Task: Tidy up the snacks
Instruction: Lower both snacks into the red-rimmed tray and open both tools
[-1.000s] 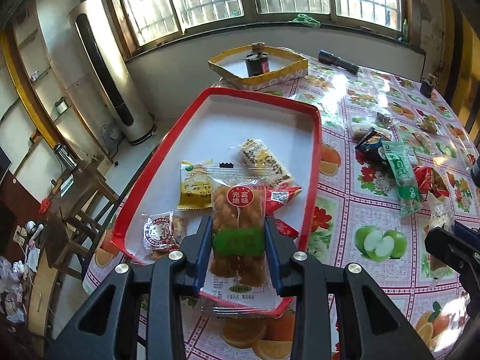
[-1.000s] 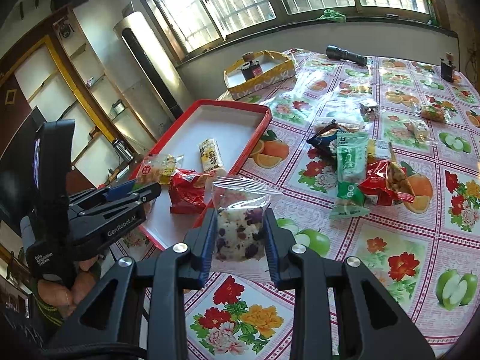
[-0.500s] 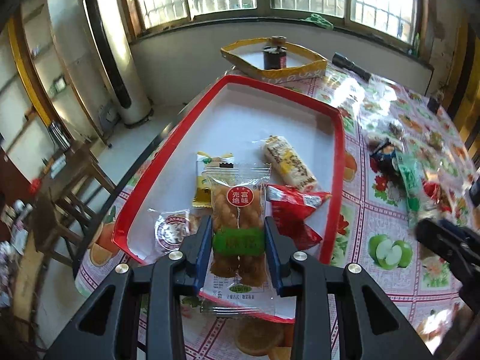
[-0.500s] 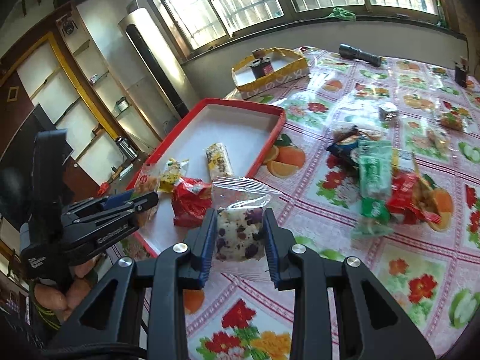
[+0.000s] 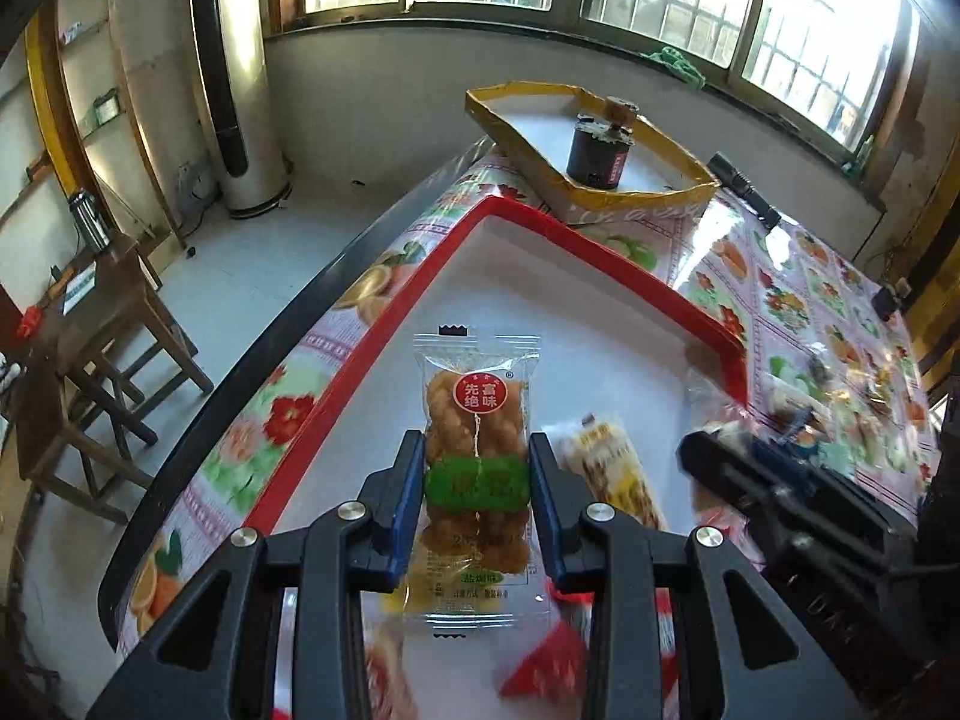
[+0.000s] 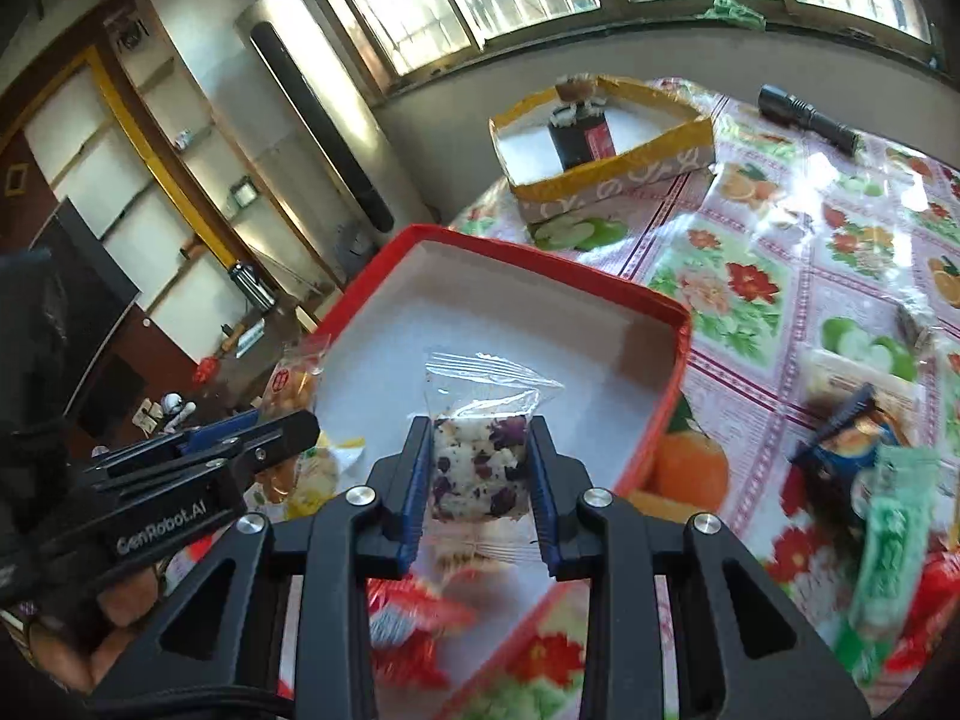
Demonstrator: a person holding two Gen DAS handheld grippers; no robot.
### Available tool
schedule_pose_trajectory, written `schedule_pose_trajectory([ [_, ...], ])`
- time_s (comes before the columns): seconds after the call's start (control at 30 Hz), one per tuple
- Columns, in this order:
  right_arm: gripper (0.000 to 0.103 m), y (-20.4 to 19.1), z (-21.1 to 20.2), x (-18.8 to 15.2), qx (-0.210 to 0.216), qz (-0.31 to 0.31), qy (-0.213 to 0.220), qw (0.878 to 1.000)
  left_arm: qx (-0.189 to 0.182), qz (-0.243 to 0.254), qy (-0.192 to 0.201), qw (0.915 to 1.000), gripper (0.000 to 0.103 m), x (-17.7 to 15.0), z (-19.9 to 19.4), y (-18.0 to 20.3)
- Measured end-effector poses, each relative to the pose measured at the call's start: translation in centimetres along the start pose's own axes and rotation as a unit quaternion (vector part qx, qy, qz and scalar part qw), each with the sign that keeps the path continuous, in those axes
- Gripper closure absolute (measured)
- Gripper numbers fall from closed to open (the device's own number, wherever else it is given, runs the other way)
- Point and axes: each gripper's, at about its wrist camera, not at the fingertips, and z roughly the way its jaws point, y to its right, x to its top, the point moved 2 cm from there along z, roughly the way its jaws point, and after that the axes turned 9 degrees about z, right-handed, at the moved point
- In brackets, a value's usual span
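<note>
My left gripper (image 5: 475, 468) is shut on a clear packet of fried twists with a green band (image 5: 477, 438), held above the white floor of the red-rimmed tray (image 5: 576, 234). My right gripper (image 6: 480, 468) is shut on a clear bag with a white and purple rice cake (image 6: 477, 462), held over the near part of the same tray (image 6: 675, 360). The right gripper shows at the right of the left wrist view (image 5: 774, 492); the left gripper shows at the left of the right wrist view (image 6: 198, 456). A yellow wrapped bar (image 5: 618, 474) and red packets (image 6: 414, 606) lie in the tray below.
A yellow-edged box (image 5: 600, 144) holding a dark jar (image 5: 600, 150) stands beyond the tray. A black torch (image 6: 804, 117) lies farther back. Loose snacks, a green packet (image 6: 888, 558) among them, lie on the flowered tablecloth (image 6: 750, 276) at the right. Wooden stools (image 5: 90, 330) stand left of the table.
Both grippers have moved forward over the tray with their packets still held. The tray's far corner and the yellow box now look closer, and the snacks in the tray lie lower in view.
</note>
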Motion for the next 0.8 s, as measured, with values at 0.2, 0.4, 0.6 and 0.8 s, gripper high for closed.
schedule_pose_trajectory([
  [0.2, 0.07, 0.3, 2.3, 0.1, -0.011, -0.005, -0.014, 1.0, 0.013, 0.003, -0.021, 0.9997, 0.07, 0.4, 2.4, 0.1],
  [0.4, 0.067, 1.2, 3.6, 0.4, -0.018, 0.004, -0.029, 0.999, 0.023, 0.02, -0.028, 0.9991, 0.068, 0.3, 3.2, 0.6],
  [0.6, 0.054, 1.6, 1.7, 0.8, 0.004, 0.025, -0.01, 1.0, 0.031, 0.005, -0.021, 0.9993, 0.058, 0.4, 1.9, 0.0],
  [0.8, 0.053, 3.5, -3.7, 0.1, 0.029, 0.066, 0.039, 0.997, 0.022, -0.014, 0.009, 0.9996, 0.043, -0.2, -1.8, 0.4],
])
